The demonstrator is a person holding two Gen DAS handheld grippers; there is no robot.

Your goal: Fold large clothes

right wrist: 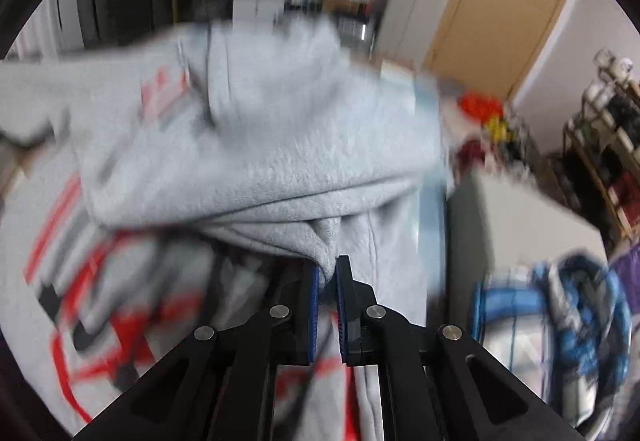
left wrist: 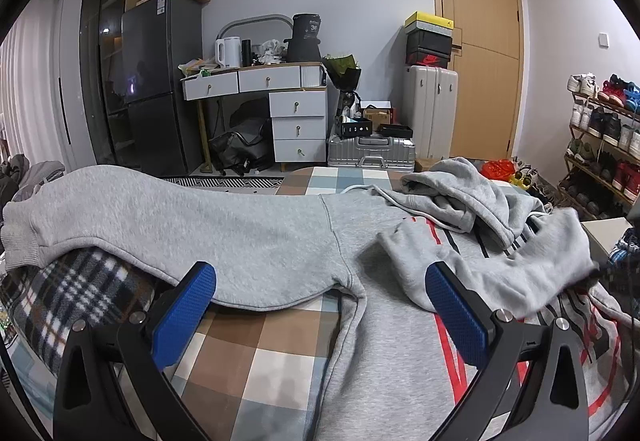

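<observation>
A grey hoodie (left wrist: 280,237) with red and black stripes on its front lies spread on the checkered bed (left wrist: 256,357). One sleeve stretches left; its hood (left wrist: 448,193) is bunched at the far right. My left gripper (left wrist: 320,281) is open and empty, hovering over the armpit area. My right gripper (right wrist: 327,273) is shut on a fold of the hoodie's other sleeve (right wrist: 256,169) and holds it lifted over the striped front. That sleeve also shows in the left wrist view (left wrist: 492,269). The right wrist view is blurred.
A plaid blanket (left wrist: 68,289) lies at the bed's left. Beyond the bed stand a fridge (left wrist: 160,81), a white desk with drawers (left wrist: 280,101), suitcases (left wrist: 428,113), a door (left wrist: 480,41) and a shoe rack (left wrist: 604,137). A white box (right wrist: 516,225) and blue-white items (right wrist: 560,321) sit at the right.
</observation>
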